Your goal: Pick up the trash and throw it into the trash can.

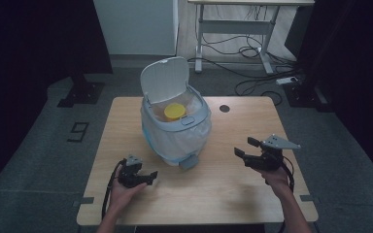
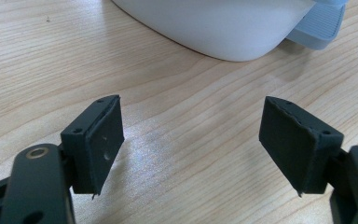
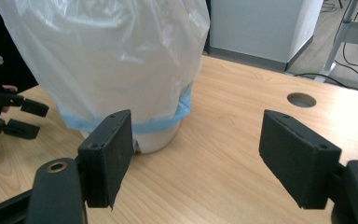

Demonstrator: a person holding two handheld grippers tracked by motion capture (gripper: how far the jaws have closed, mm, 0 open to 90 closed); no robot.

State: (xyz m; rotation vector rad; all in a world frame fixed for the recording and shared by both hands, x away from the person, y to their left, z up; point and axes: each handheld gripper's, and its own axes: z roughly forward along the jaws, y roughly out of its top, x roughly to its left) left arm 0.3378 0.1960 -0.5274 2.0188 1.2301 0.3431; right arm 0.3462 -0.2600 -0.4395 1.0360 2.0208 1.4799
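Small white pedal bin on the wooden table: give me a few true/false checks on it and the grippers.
1. The small white pedal bin has its lid raised. True.
2. A round yellow container sits inside the bin. True.
3. The left gripper is clamped on the bin's grey foot pedal. False: its jaws stand open over bare wooden table.
4. The right gripper holds the clear plastic liner bag. False: it is apart from the bin, nothing between its jaws.
5. The bin lies tipped on its side. False: it stands upright.
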